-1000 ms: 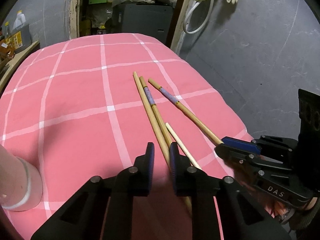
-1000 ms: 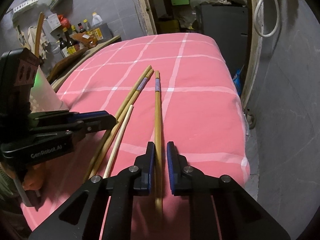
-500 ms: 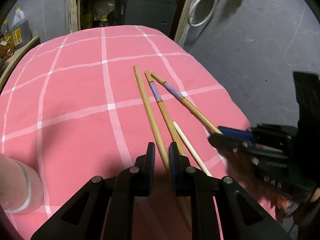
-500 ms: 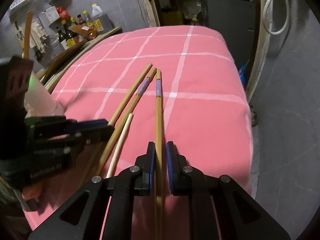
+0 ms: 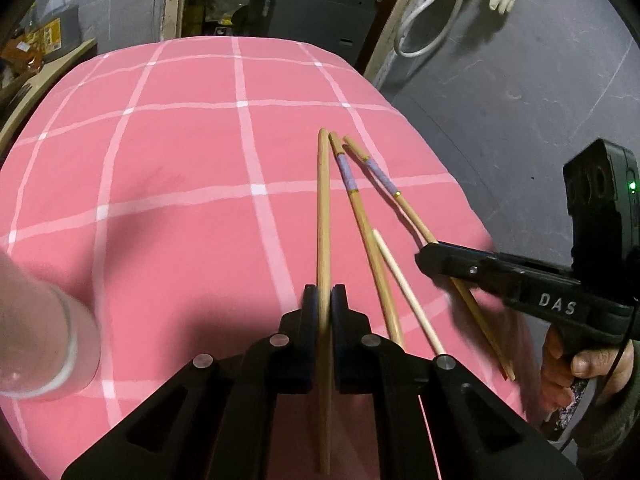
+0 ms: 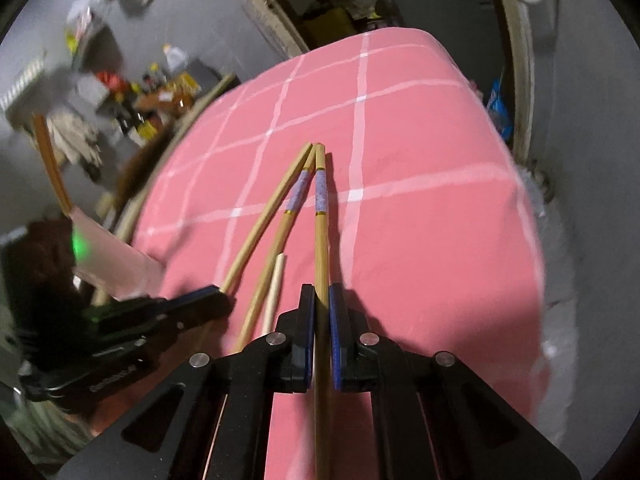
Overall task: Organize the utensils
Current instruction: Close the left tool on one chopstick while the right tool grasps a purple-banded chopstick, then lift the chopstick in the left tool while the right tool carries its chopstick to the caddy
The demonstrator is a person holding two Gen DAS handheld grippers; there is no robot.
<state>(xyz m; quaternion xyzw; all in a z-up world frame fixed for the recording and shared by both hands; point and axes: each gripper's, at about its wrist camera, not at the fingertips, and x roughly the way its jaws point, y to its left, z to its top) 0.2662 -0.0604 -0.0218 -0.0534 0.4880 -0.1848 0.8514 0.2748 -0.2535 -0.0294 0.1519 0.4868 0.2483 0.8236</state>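
Several chopsticks lie on the pink checked cloth [image 5: 160, 184]. My left gripper [image 5: 323, 292] is closing its jaws, and the pads press on a plain bamboo chopstick [image 5: 323, 208] that runs straight ahead. My right gripper [image 6: 322, 290] is closing too, pads pressed on a purple-banded chopstick [image 6: 320, 224]. From the left wrist view the right gripper [image 5: 428, 258] sits over that banded chopstick [image 5: 404, 204]. Between the two lie a second banded chopstick [image 5: 360, 212] and a short pale stick [image 5: 404, 288], both loose. In the right wrist view the left gripper [image 6: 216, 298] is at the lower left.
A translucent cup [image 5: 44, 340] stands on the cloth at my left, also showing as a cup [image 6: 116, 260] in the right wrist view. The cloth drops off to grey floor on the right. A person's hand [image 5: 592, 360] holds the right gripper. Bottles [image 6: 160, 92] crowd a far shelf.
Both grippers' jaws have narrowed onto their chopsticks. The far tips of the chopsticks have drawn closer together, and the right wrist view has rolled.
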